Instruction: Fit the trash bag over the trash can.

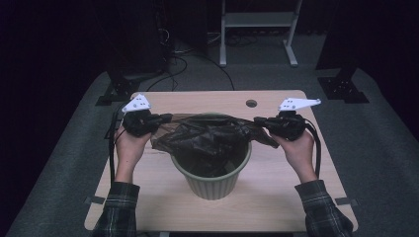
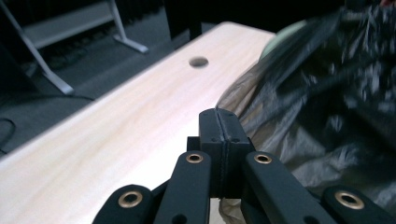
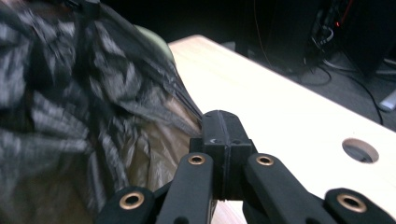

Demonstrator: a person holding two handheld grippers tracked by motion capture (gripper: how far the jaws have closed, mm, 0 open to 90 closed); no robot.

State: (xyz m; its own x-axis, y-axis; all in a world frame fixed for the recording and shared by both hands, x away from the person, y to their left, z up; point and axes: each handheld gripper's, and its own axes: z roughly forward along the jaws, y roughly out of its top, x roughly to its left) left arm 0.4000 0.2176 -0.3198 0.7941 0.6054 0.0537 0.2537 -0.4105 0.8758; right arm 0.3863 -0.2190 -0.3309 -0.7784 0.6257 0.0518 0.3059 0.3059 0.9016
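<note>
Bin [image 1: 213, 178] in high view (gripper views: bag [image 2: 322, 93] edges pinched).

Surface: light wooden table [image 1: 276, 182], rounded corners, on grey carpet | hole: 1 round cable hole [image 1: 251, 103] near far edge | standing on it: 1 green ribbed bin [image 1: 213, 182], mid-table | draped: dark plastic bag [image 1: 207, 136], its left fold trailing onto the tabletop

Bin [image 1: 212, 182] mid-table [image 1: 276, 207], bag [image 1: 207, 138] draped in and over its mouth — left gripper [image 1: 165, 118] at bag's left edge, right gripper [image 1: 259, 121] at its right; cable hole [image 1: 251, 103] behind.
</note>
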